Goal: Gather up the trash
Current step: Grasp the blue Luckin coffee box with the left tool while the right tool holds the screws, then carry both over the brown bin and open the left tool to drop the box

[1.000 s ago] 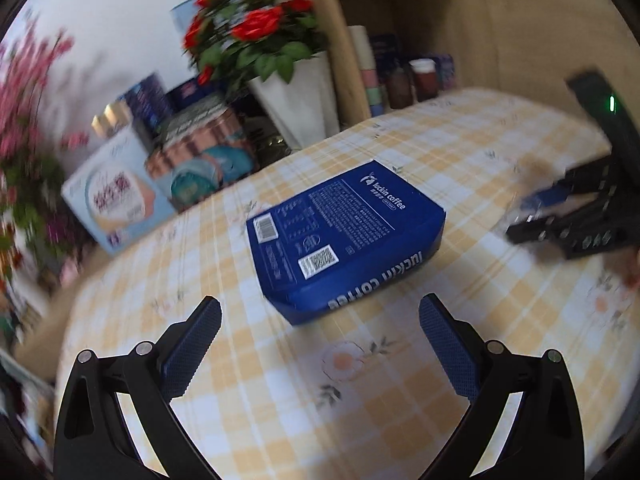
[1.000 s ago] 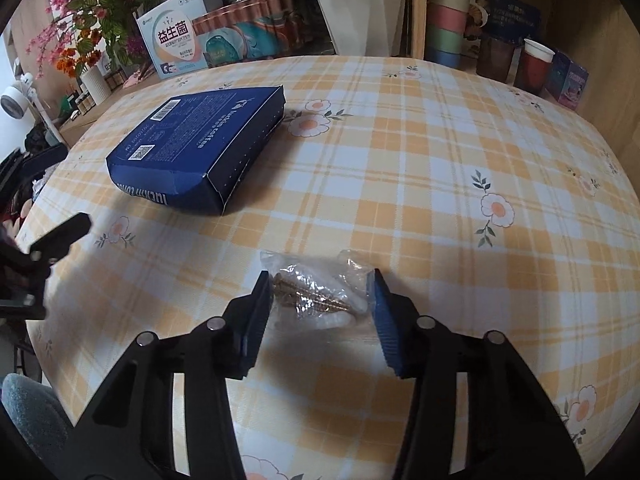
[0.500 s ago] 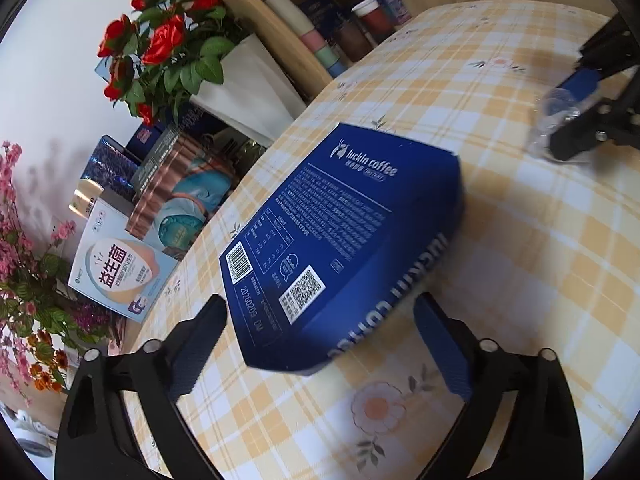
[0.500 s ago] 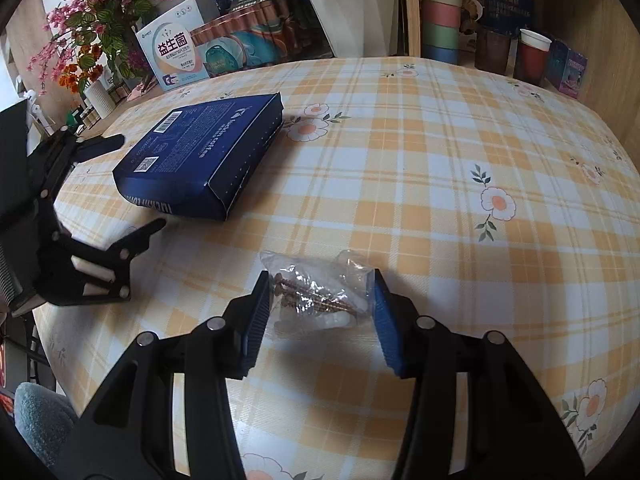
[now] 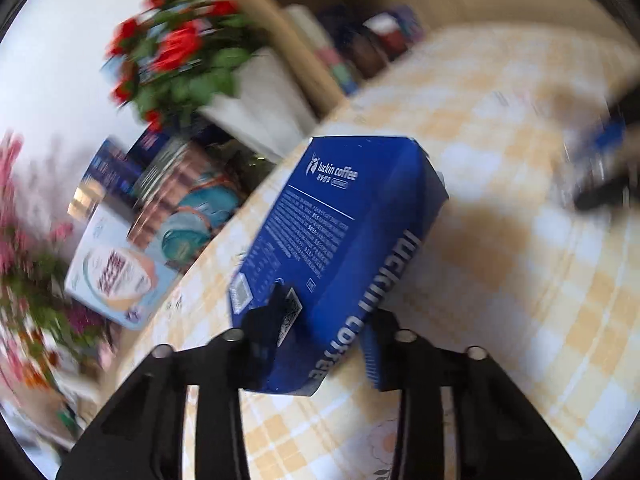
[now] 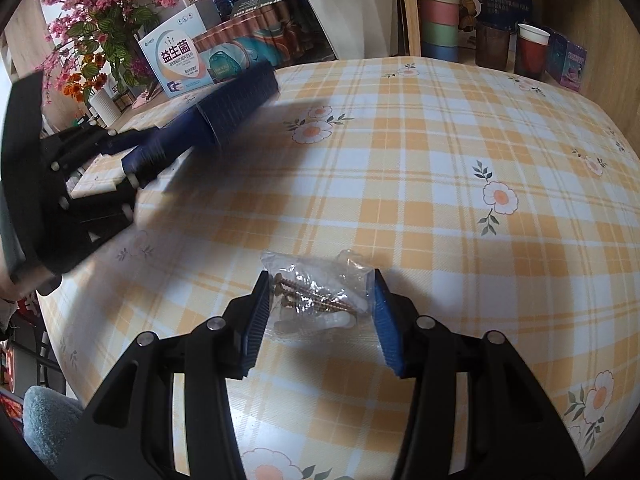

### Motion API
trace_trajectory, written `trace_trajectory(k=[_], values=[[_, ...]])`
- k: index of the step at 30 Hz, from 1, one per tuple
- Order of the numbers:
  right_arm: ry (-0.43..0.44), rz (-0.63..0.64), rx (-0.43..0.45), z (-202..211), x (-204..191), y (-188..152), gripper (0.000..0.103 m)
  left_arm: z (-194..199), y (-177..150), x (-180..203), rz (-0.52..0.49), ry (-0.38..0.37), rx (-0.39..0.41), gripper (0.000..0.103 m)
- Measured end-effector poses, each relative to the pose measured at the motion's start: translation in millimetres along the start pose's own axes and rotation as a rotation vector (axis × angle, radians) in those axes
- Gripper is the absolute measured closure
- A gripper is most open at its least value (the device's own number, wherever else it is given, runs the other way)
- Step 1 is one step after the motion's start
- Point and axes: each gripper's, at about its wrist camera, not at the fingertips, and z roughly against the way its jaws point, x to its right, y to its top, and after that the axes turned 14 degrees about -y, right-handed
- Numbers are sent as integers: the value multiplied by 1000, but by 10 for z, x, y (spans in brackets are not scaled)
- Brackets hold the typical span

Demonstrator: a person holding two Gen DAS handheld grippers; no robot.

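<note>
My left gripper [image 5: 320, 320] is shut on the near end of a blue luckin coffee box [image 5: 340, 232] and holds it tilted up off the checked tablecloth. The right wrist view shows the same box [image 6: 224, 116] raised at the left, held by the left gripper [image 6: 132, 164]. My right gripper [image 6: 318, 300] rests on the table with its blue pads on either side of a small clear plastic bag of screws [image 6: 316, 300]. Its jaws are close to the bag but whether they pinch it is unclear.
The round table wears a yellow checked cloth with flowers [image 6: 440, 184]. Behind it stand a white pot of red roses [image 5: 256, 96], product boxes [image 6: 180, 60], stacked cups [image 6: 440, 20] and a red cup [image 6: 530, 52]. Pink flowers [image 6: 96, 16] stand at the left.
My left gripper moved in, closed on the blue box and lifted it off the table, tilted. My right gripper stayed around the screw bag.
</note>
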Motion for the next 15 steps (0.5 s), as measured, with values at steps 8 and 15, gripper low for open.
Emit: trace_trajectory(k=[8,15], values=[[19,1,26,174,-92,23,53,483,-99,-828,451,-114,71,90],[37,10,48,419,-208,26,53,849,-440,-926,658,-197,86,90]])
